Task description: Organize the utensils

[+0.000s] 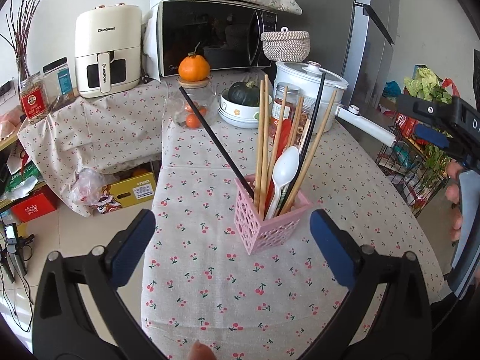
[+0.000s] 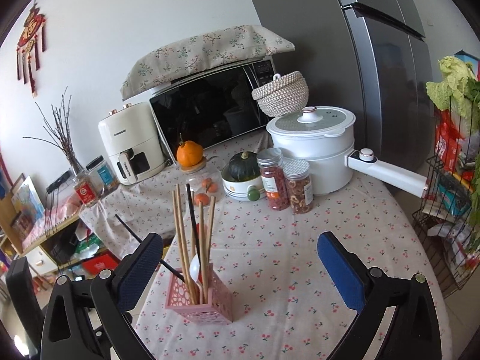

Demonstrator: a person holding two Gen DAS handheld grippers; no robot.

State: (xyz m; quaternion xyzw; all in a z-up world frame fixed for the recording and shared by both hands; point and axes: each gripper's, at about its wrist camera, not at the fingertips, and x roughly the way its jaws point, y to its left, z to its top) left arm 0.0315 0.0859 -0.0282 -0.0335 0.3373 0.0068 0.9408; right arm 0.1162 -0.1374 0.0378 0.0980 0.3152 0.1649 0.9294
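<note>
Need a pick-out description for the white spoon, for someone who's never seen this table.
Start at the cherry-print tablecloth and find the pink perforated square utensil holder standing on it in front of the left tongs. Among the upright wooden chopsticks and black chopsticks, the white plastic spoon is the only broad, rounded, white piece, bowl end up.

You're in a home kitchen: a microwave point(image 2: 210, 111), an air fryer point(image 2: 129, 147), a white cooking pot point(image 2: 315, 150) and a fridge point(image 2: 390, 75) surround the cherry-print tablecloth point(image 2: 285, 255).

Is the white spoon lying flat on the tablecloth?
No, the white spoon stands upright in the pink holder among the chopsticks.
</note>
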